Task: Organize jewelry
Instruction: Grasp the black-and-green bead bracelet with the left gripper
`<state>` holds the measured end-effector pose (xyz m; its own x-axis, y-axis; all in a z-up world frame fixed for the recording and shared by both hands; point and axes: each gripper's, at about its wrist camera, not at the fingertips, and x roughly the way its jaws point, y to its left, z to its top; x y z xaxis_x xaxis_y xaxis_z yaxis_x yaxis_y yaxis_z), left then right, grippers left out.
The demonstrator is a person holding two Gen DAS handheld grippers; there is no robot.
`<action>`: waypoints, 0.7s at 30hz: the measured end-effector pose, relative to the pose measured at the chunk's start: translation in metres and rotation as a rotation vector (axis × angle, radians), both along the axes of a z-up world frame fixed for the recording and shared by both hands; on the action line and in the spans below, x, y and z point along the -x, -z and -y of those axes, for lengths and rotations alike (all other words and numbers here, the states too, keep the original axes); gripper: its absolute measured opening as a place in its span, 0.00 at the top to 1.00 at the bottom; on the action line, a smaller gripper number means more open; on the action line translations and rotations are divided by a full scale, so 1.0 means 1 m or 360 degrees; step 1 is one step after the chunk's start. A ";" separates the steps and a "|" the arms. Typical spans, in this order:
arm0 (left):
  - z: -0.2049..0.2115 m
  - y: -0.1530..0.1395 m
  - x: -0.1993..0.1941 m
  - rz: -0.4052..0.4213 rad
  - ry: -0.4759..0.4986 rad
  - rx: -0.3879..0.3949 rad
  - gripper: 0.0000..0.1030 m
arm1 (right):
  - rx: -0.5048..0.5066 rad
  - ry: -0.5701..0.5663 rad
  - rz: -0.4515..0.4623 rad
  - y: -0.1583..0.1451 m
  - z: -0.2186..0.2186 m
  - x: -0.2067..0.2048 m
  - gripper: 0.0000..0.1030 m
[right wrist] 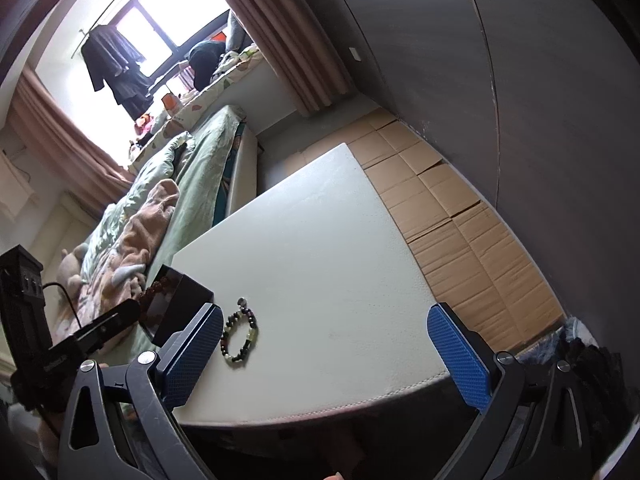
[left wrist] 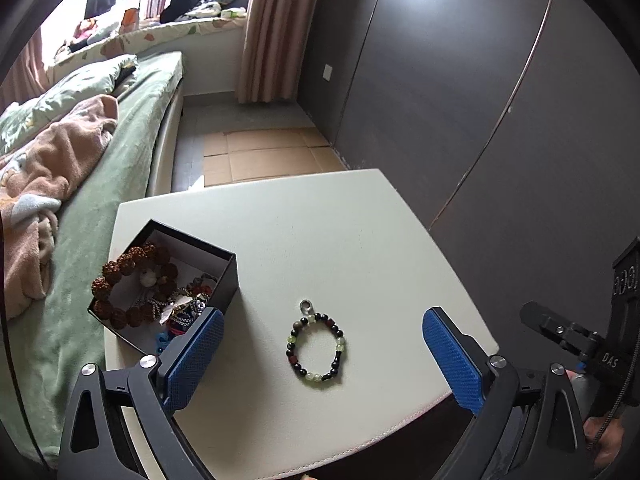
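Observation:
A beaded bracelet point(left wrist: 316, 347) of dark, red and pale green beads with a small metal ring lies flat on the white table point(left wrist: 320, 232). My left gripper point(left wrist: 323, 356) is open and empty, its blue pads on either side of the bracelet, above it. A black box point(left wrist: 224, 280) with white lining holds a brown bead bracelet point(left wrist: 120, 276) and other jewelry at the table's left. In the right wrist view the bracelet point(right wrist: 240, 336) lies by my right gripper's left pad point(right wrist: 192, 360); my right gripper point(right wrist: 326, 360) is open and empty. The box point(right wrist: 180, 300) stands left of it.
A bed with green sheet point(left wrist: 120, 168) and pink blanket point(left wrist: 52, 160) runs along the table's left side. Dark wardrobe doors point(left wrist: 460, 80) stand to the right. Cardboard point(right wrist: 460, 240) covers the floor beyond the table. The right gripper's body point(left wrist: 580, 344) shows at the left wrist view's right edge.

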<state>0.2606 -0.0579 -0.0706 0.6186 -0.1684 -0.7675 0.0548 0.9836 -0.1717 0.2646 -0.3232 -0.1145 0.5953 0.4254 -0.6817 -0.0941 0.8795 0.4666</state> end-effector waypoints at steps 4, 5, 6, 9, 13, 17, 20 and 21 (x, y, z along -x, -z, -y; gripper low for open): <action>0.010 0.021 -0.008 -0.0097 0.0046 -0.0037 0.12 | -0.0015 0.0036 -0.0021 0.006 0.011 0.002 0.00; 0.013 0.025 -0.010 -0.0115 0.0057 -0.0068 0.13 | -0.0020 0.0040 -0.0026 0.007 0.013 0.001 0.01; 0.016 0.031 -0.012 -0.0141 0.0066 -0.0093 0.19 | -0.0025 0.0044 -0.0033 0.010 0.015 0.002 0.01; 0.017 0.049 -0.018 -0.0221 0.0045 -0.0114 0.36 | -0.0038 0.0045 -0.0050 0.016 0.020 0.003 0.01; 0.014 0.069 -0.025 -0.0296 -0.0013 -0.0189 0.48 | -0.0052 0.0057 -0.0077 0.025 0.027 0.004 0.01; 0.013 0.084 -0.030 -0.0347 -0.0033 -0.0234 0.54 | -0.0059 0.0080 -0.0100 0.031 0.036 0.003 0.02; 0.015 0.092 -0.034 -0.0356 -0.0043 -0.0295 0.54 | -0.0062 0.0099 -0.0097 0.029 0.041 0.003 0.02; 0.015 0.094 -0.036 -0.0353 -0.0044 -0.0307 0.54 | -0.0057 0.0100 -0.0093 0.028 0.042 0.004 0.02</action>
